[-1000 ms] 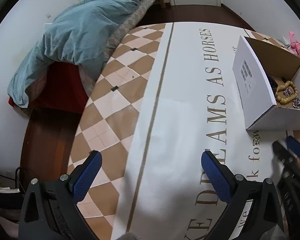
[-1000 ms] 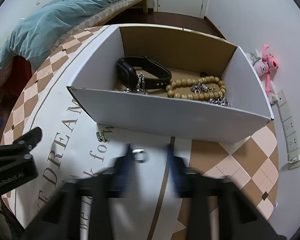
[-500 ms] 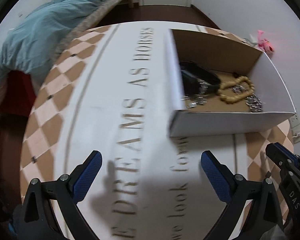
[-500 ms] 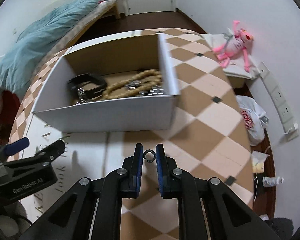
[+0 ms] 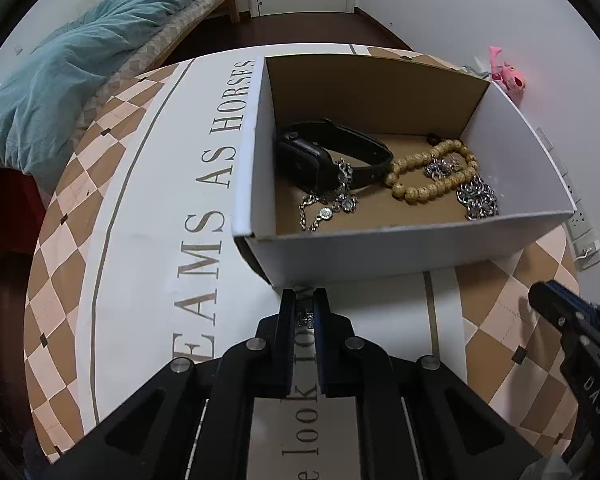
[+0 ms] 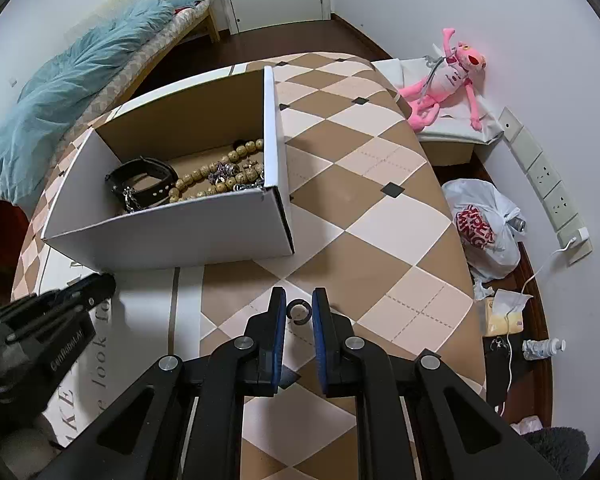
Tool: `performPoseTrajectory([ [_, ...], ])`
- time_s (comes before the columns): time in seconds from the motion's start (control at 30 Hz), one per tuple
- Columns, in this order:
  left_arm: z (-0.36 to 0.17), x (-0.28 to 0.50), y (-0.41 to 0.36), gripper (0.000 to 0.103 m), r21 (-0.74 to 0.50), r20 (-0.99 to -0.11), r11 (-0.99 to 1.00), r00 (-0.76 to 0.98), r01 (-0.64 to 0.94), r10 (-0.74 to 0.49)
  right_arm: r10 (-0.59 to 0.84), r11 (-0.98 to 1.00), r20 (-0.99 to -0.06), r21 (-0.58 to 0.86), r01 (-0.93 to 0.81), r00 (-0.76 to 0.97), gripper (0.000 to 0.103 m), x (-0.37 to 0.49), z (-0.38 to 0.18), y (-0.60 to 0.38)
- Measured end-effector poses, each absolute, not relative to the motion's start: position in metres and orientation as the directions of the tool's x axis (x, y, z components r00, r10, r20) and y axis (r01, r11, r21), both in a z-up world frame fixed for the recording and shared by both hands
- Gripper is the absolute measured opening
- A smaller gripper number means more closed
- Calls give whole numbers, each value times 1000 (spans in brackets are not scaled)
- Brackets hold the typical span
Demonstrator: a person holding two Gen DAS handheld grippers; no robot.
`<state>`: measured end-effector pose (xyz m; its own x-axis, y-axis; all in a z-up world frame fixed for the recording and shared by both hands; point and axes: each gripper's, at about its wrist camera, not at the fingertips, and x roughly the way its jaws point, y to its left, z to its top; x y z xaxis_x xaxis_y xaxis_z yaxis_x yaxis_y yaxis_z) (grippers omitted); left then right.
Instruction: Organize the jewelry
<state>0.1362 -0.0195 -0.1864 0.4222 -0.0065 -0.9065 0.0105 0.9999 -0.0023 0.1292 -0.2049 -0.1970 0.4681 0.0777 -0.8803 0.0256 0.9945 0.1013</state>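
Risk sits in two thin grips: the left tool (image 5: 304,315) has just closed on a small silver trinket (image 5: 303,319) beside the white cardboard box (image 5: 400,256), and the right tool (image 6: 299,312) pinches a dark metal ring (image 6: 299,311) above the checkered surface (image 6: 364,208); either piece could slip out short of the box.

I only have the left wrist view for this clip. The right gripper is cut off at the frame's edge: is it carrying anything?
Observer: Yes. In the right wrist view the right gripper is shut on a small dark ring.
Reviewer: Is it over the box yet?
Observer: No. It hangs over the checked tablecloth, short of the white box, off its near right corner.
Reviewer: Anything beyond the table on that side?
Observer: A white plastic bag with red lettering lies on the floor by the wall.
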Motion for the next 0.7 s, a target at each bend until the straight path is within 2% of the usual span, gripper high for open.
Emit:
performPoseTrajectory([
  [0.43, -175, 88, -22, 6, -84, -910, 995, 404, 44, -95, 129, 989, -858, 150, 2, 498, 14, 113, -171, -210],
  [0.7, -121, 91, 2, 6, -216, -877, 976, 434, 27, -206, 200, 974, -822, 227, -17, 533, 14, 109, -128, -223],
])
